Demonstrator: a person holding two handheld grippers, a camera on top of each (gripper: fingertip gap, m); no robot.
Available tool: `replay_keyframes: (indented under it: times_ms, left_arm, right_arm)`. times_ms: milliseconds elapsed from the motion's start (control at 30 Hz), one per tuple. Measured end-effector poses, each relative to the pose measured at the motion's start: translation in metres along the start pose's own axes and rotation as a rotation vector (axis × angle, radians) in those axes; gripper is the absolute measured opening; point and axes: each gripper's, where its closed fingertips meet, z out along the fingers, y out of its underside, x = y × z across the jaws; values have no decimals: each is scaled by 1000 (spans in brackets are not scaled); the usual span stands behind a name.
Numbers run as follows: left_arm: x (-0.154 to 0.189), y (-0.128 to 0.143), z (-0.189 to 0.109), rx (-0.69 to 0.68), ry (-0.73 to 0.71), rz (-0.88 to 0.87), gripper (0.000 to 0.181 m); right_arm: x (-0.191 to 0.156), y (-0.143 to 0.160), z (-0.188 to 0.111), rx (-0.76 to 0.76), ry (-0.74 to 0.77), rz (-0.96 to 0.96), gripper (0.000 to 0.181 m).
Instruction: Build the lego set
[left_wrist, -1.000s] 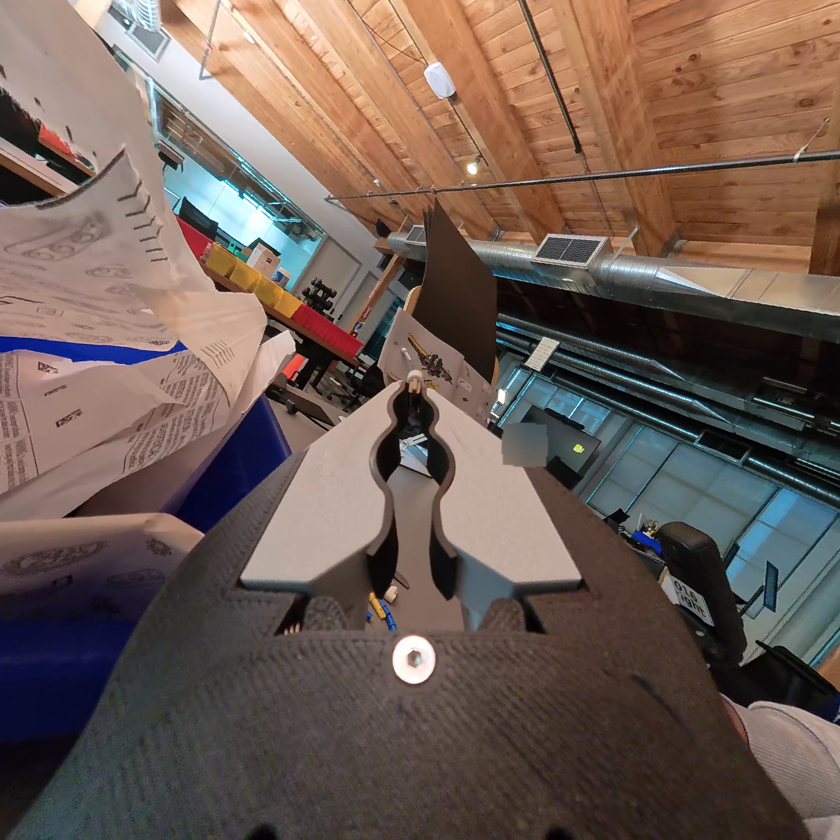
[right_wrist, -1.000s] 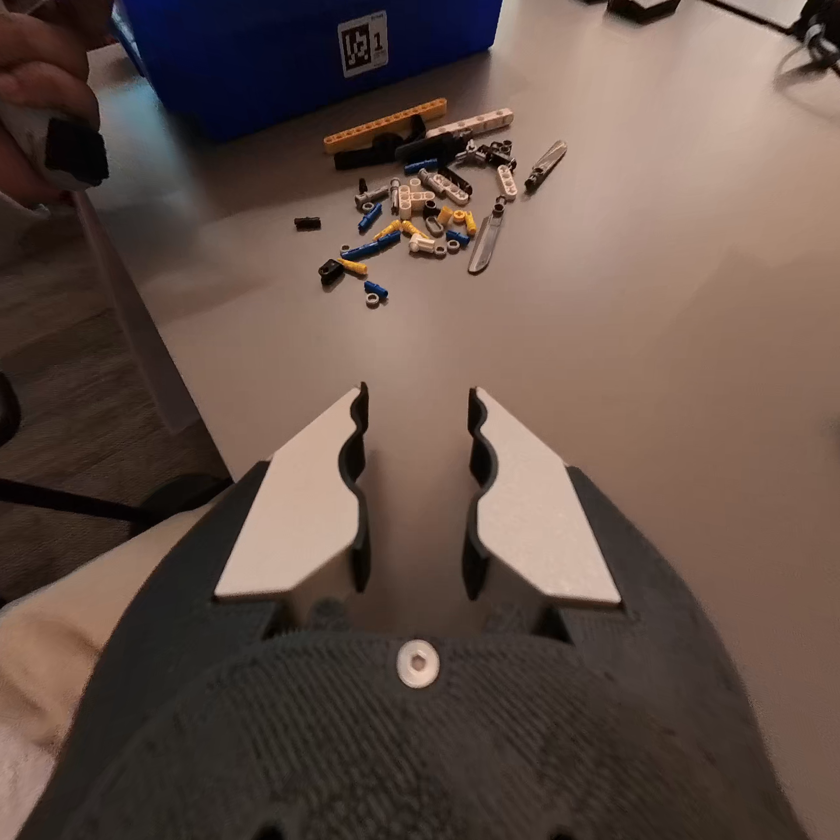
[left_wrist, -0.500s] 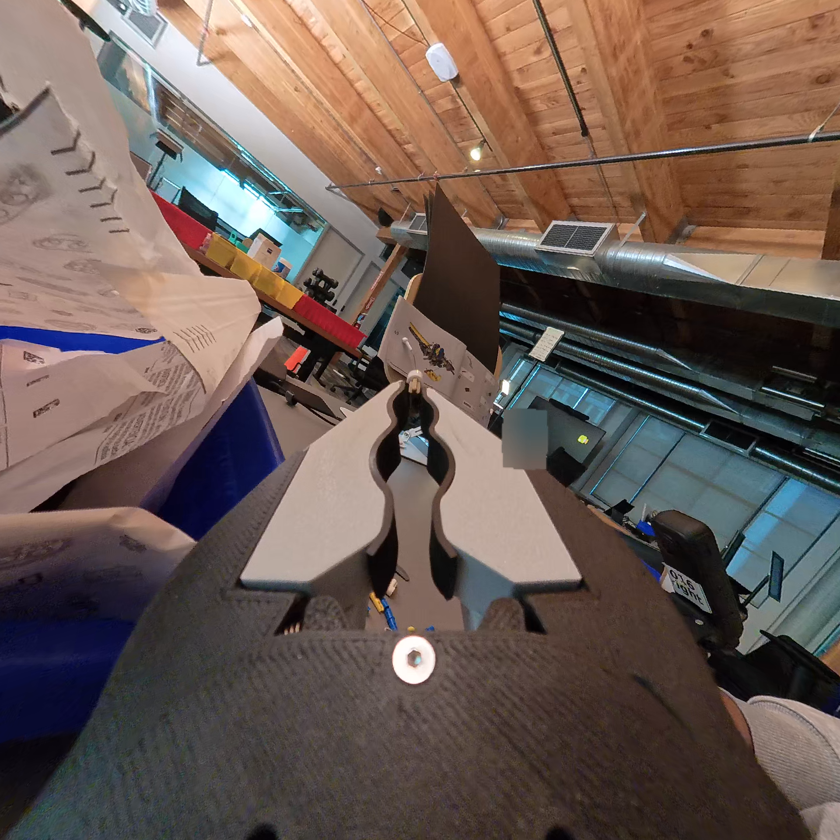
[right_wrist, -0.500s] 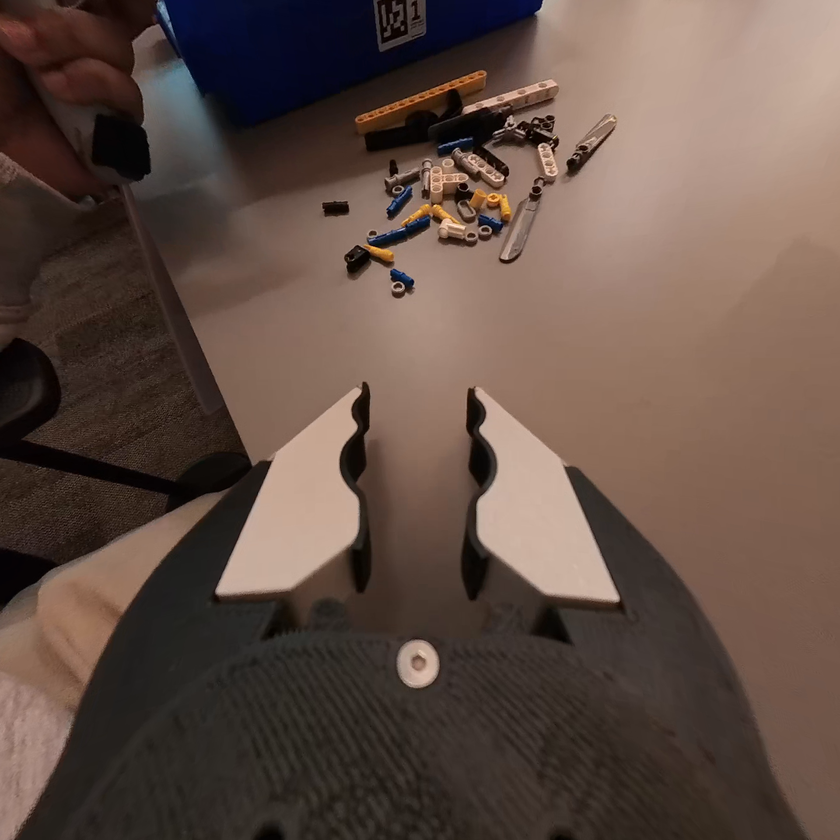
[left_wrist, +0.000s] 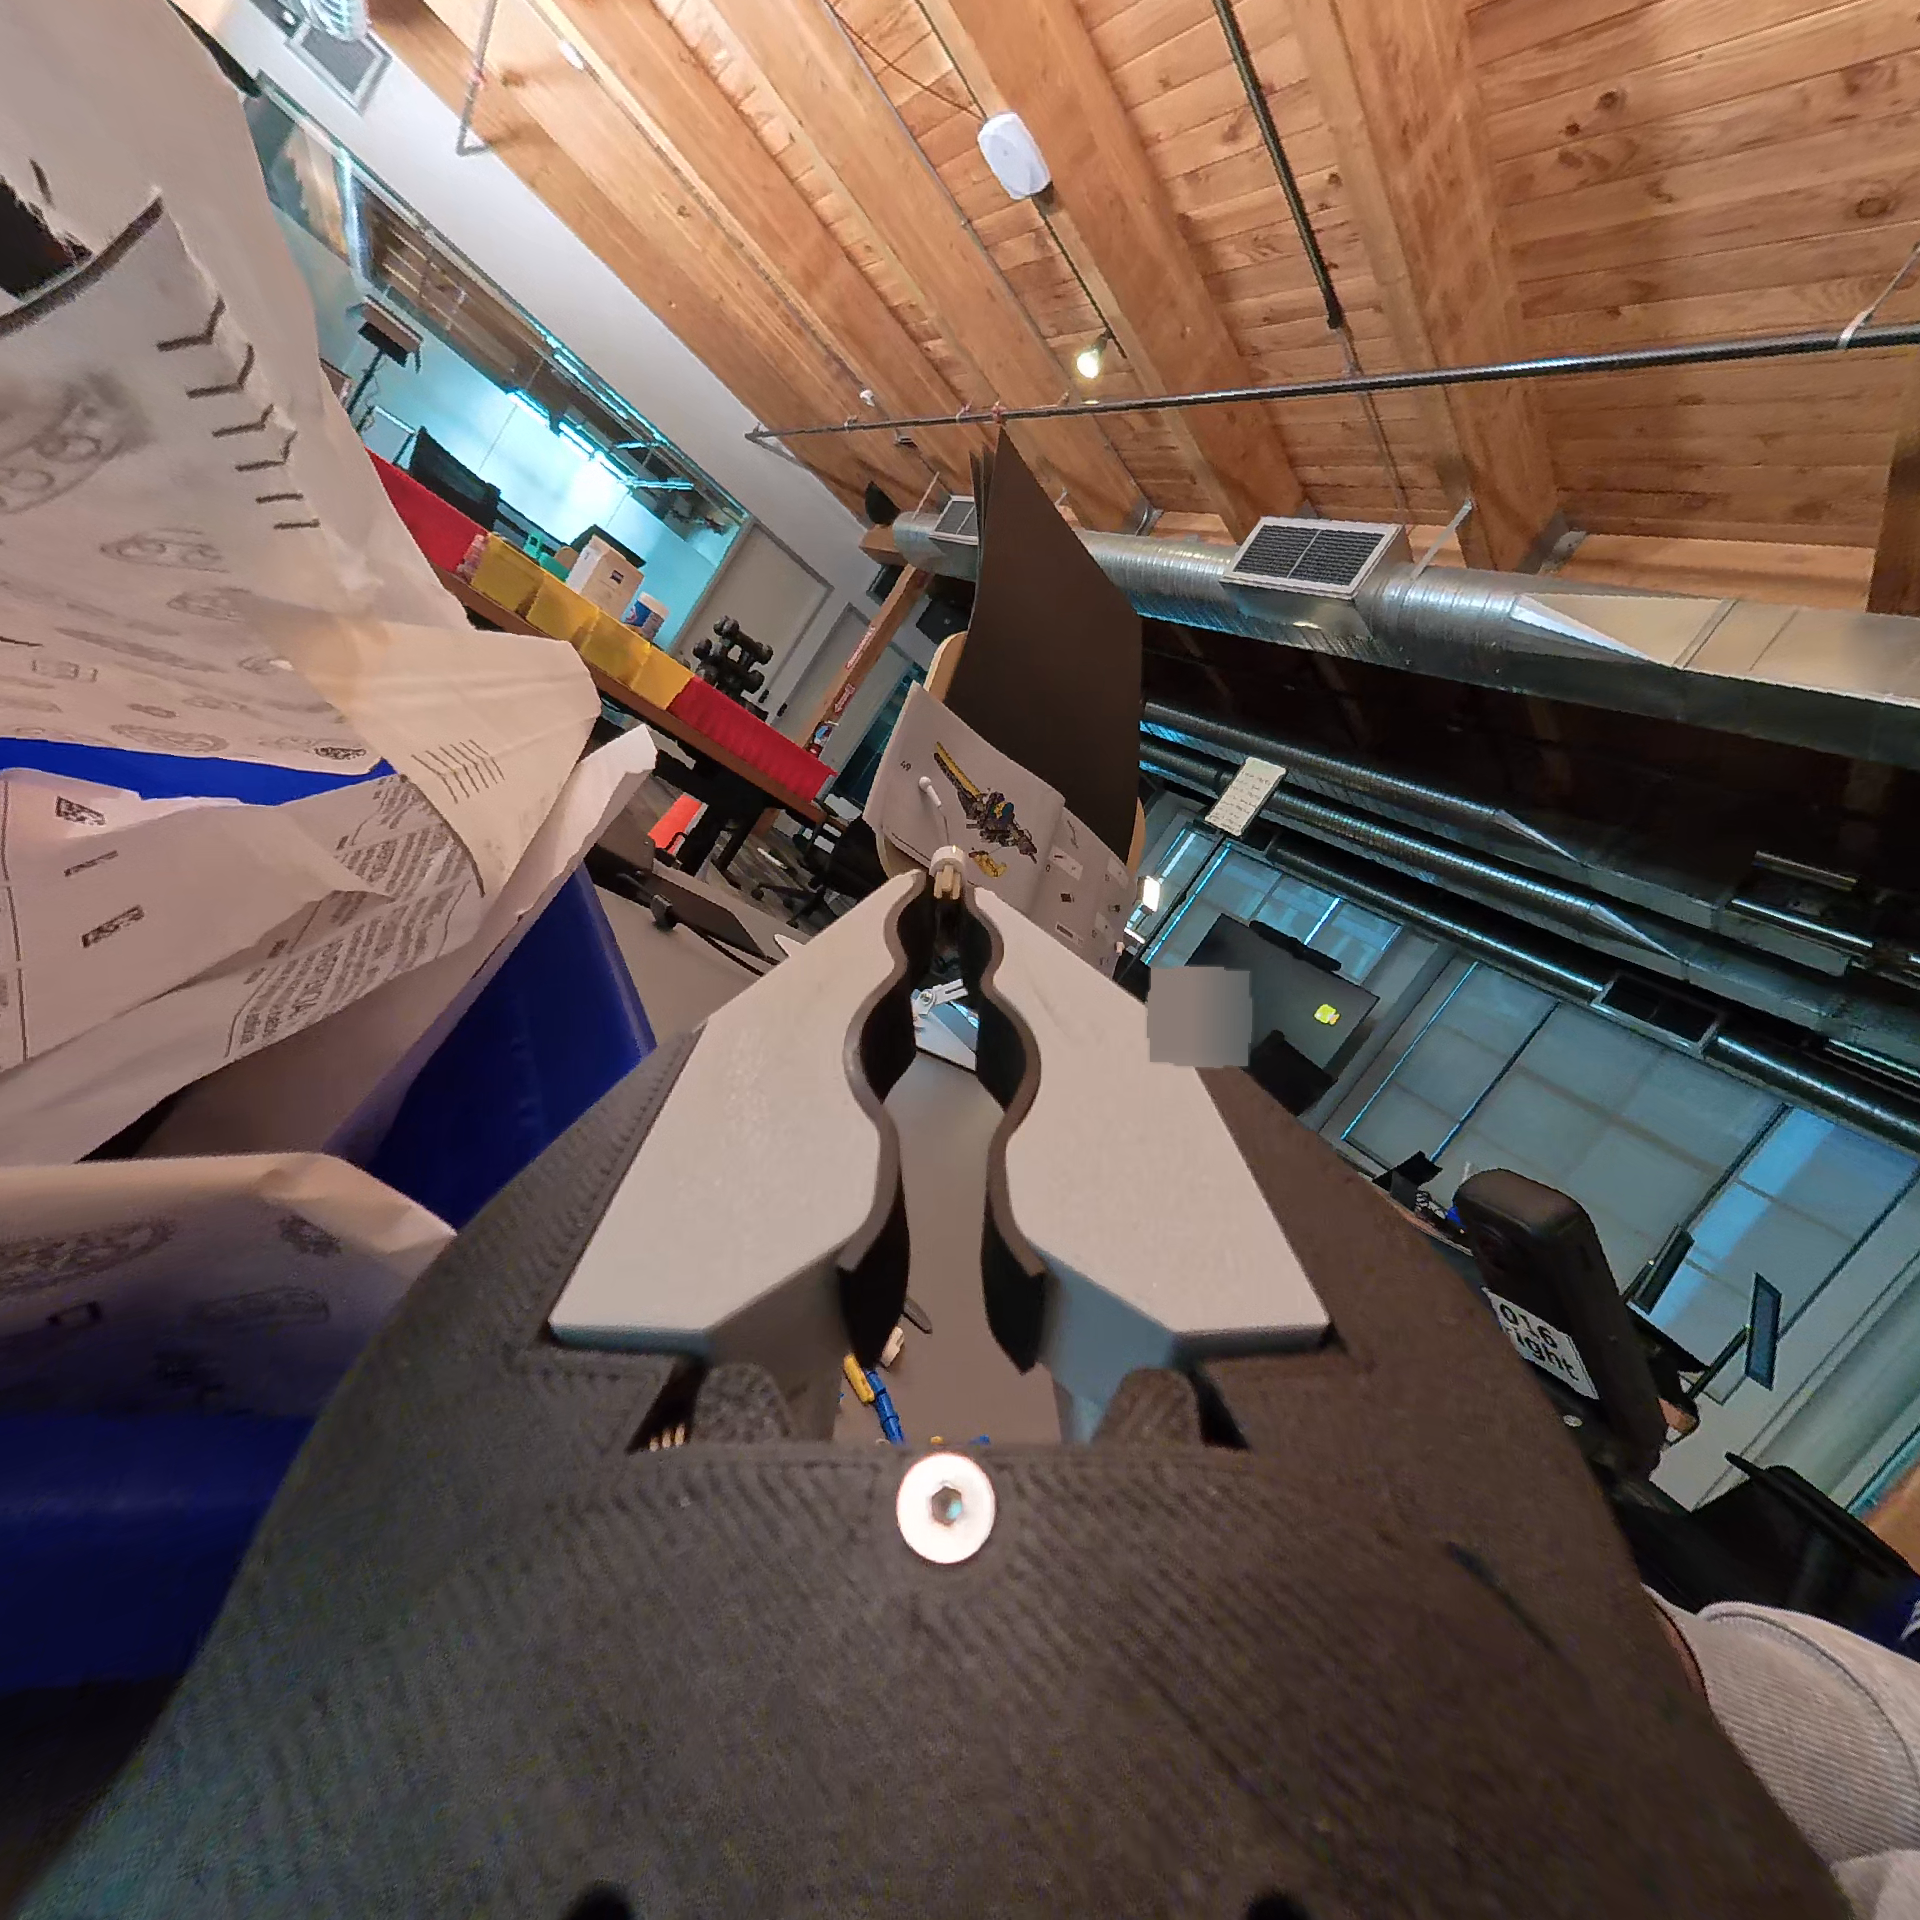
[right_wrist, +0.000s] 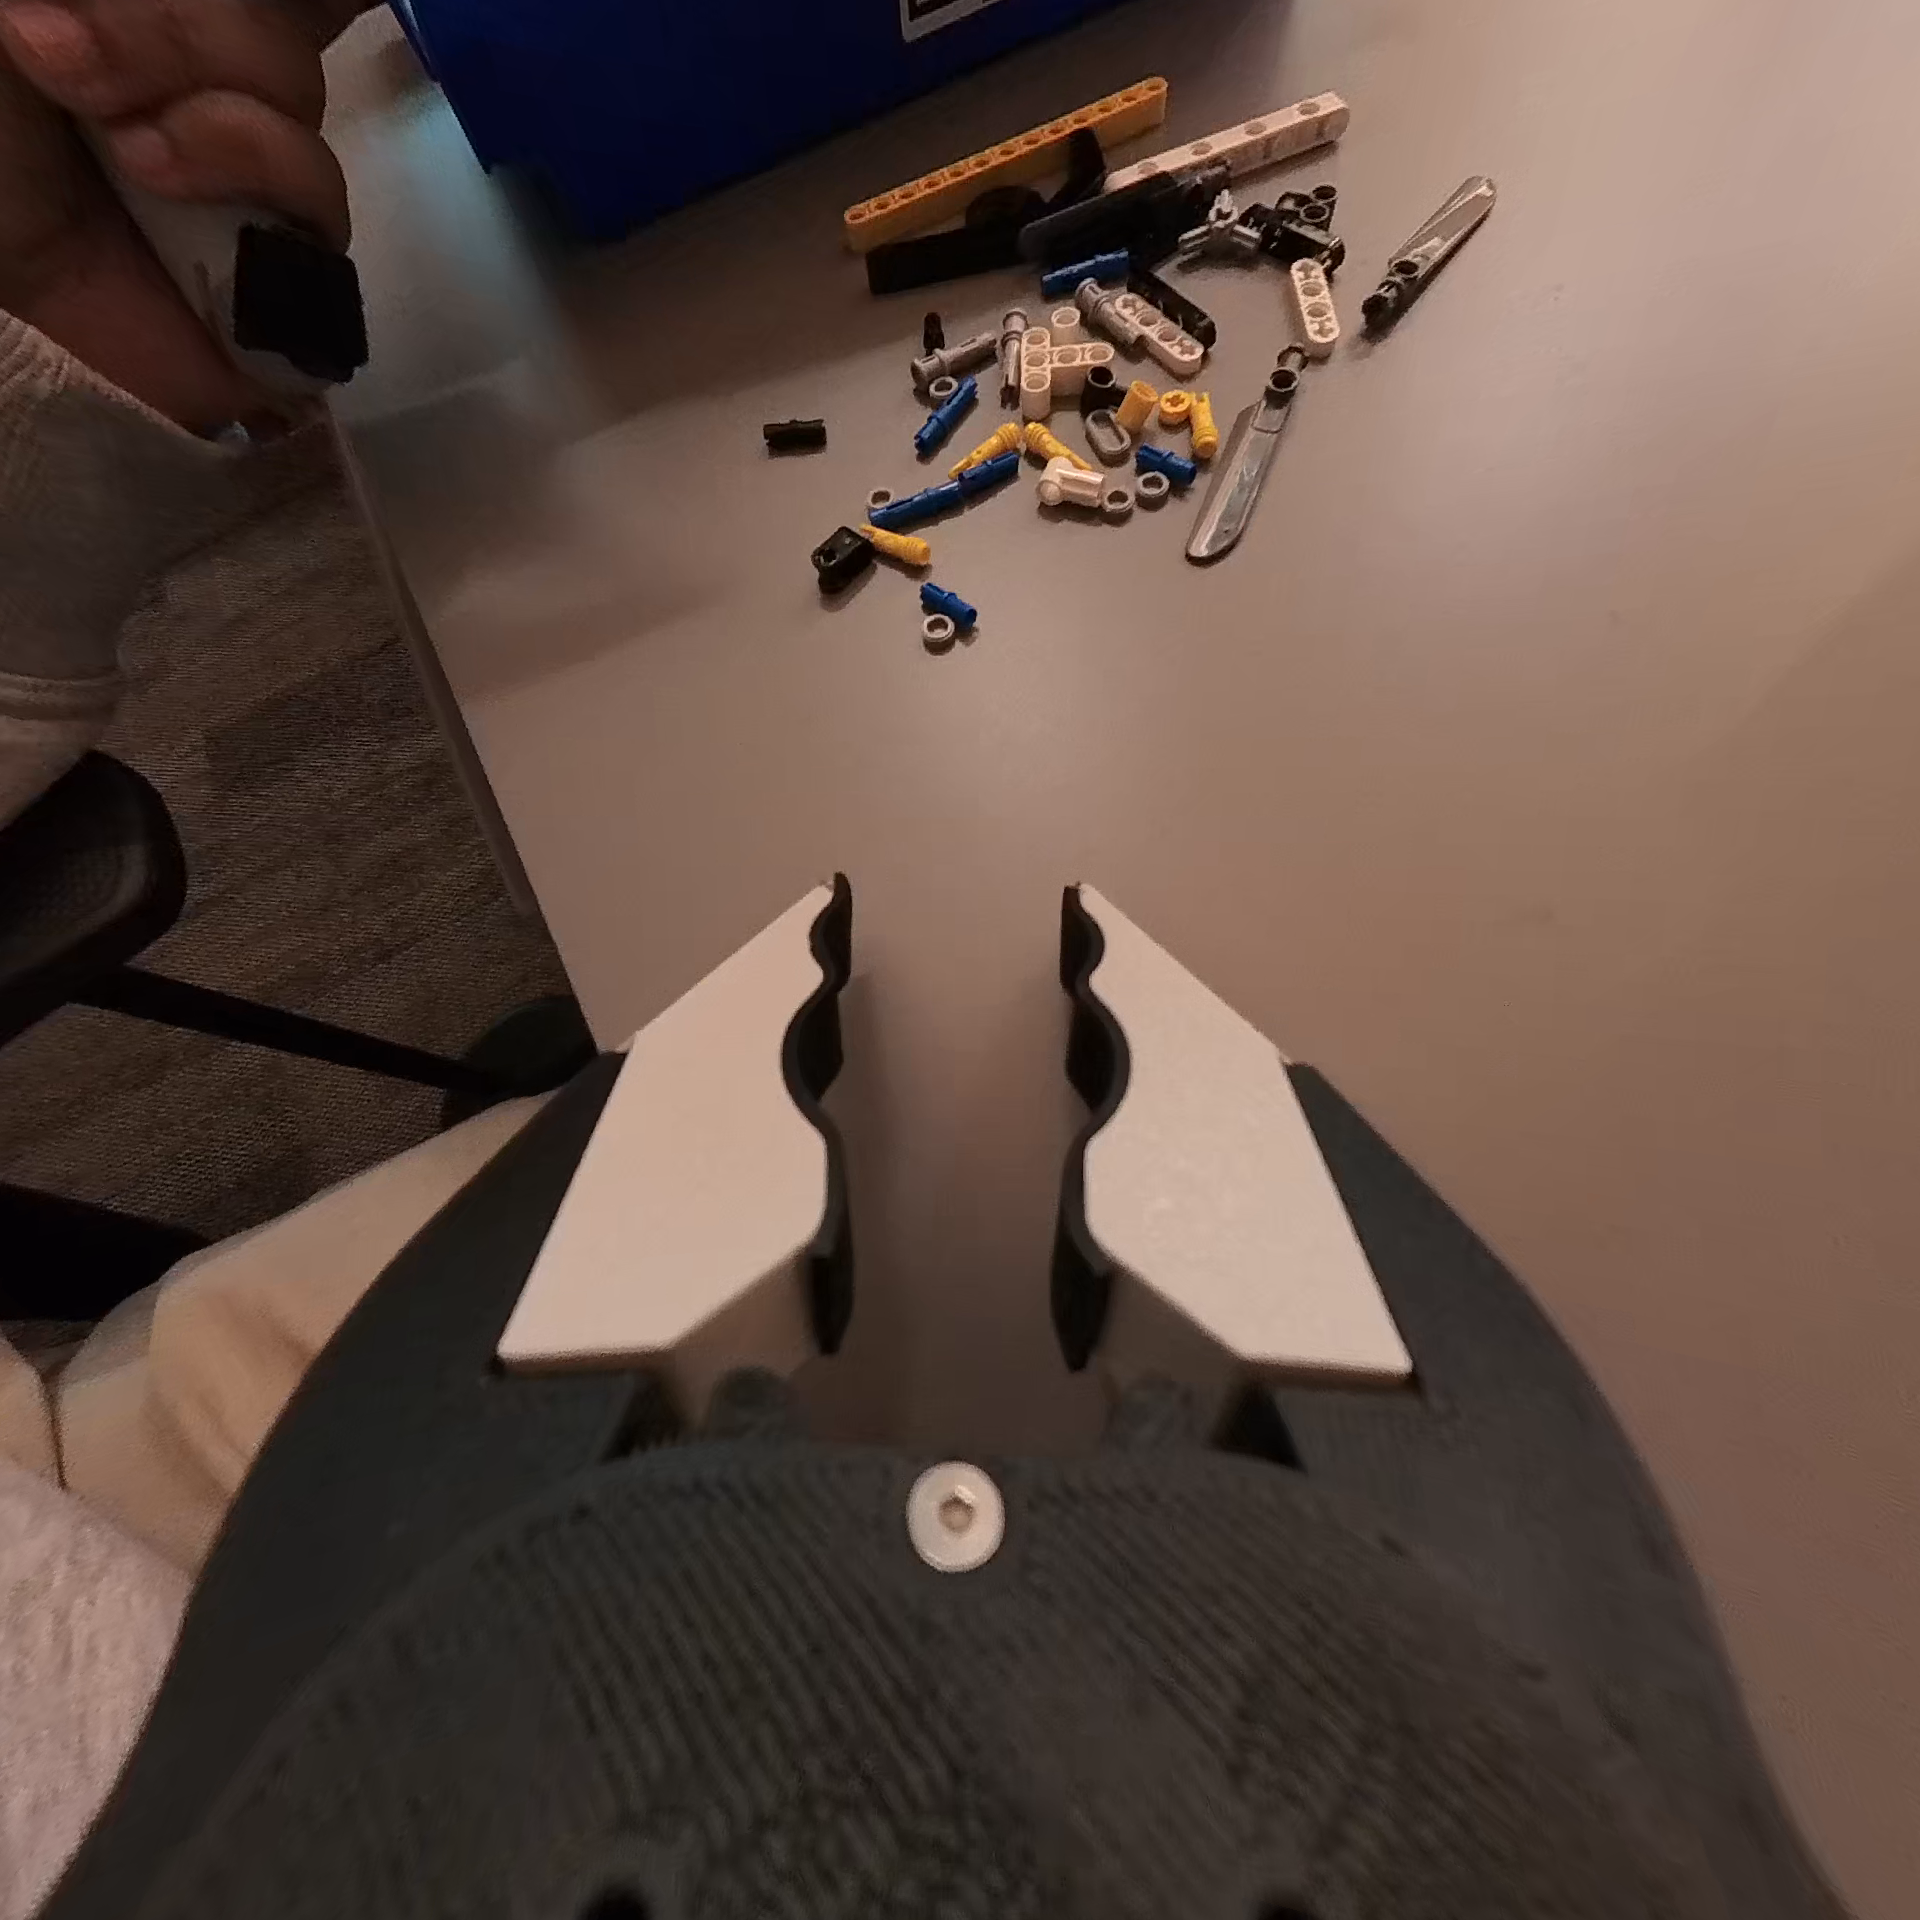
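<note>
Grey desk (right_wrist: 1455, 831) under a timber ceiling, with a blue bin (right_wrist: 665, 94) at its far edge.
Loose lego pieces (right_wrist: 1091, 416) lay scattered beside the bin; the right gripper (right_wrist: 956, 904) hung spread and empty, while the left gripper (left_wrist: 943, 883) pinched a small white peg (left_wrist: 943, 864).

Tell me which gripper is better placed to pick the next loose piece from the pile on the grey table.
Right. The right gripper is open, empty and aimed at the scattered small plastic Lego pieces on the grey table. The left gripper is shut on a small white-and-tan peg, pointing up.
</note>
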Motion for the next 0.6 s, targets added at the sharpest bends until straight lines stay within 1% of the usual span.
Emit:
replay_keyframes:
  times_ms: [200, 333, 600]
  left_arm:
    - [-1, -1, 0, 4, 4, -10, 1]
    - [3, 2, 1, -18, 31, -24, 0]
    - [3, 4, 1, -22, 11, 3, 0]
  right_arm:
    - [-2, -1, -1, 5, -12, -6, 34]
    - [-2, 0, -1, 2, -18, -3, 34]
    - [-4, 1, 1, -13, -29, 0, 35]
